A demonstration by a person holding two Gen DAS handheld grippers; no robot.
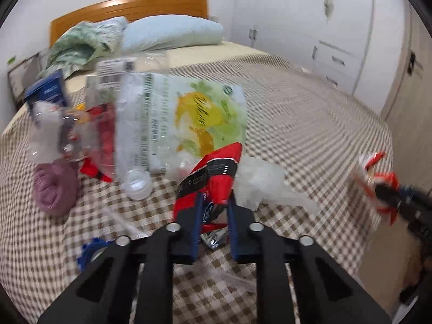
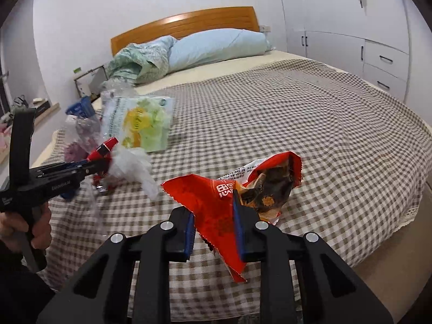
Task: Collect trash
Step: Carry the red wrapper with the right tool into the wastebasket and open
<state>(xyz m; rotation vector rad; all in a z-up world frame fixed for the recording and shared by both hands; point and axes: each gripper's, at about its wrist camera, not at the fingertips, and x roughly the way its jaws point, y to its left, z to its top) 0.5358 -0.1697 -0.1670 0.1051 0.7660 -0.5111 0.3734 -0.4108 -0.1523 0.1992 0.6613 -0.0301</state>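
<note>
Two claws are out over a bed (image 2: pixel 270 113) with a brown and white checked cover. The left claw (image 1: pixel 213 205) is pinched shut on a red and black wrapper (image 1: pixel 216 172), which sticks up between its blue pads. Its jaws are close together. The right claw (image 2: pixel 214 224) holds a red snack bag (image 2: pixel 229 191); the bag is crumpled and torn open at the far end, and the blue pads press on it from both sides. Far to the left on the bed lies a heap of more trash: a clear plastic bottle (image 1: pixel 135 140), a yellow and green packet (image 1: pixel 205 118), a blue box (image 1: pixel 48 91) and a crumpled clear bag (image 1: pixel 259 181). A purple rolled cloth (image 1: pixel 54 186) sits at the left of the heap. At the far end of the bed are a light blue pillow (image 2: pixel 216 46), a green blanket (image 2: pixel 137 62) and a wooden headboard (image 2: pixel 189 24). A hand (image 2: pixel 24 229) grips the handle of the left claw.
</note>
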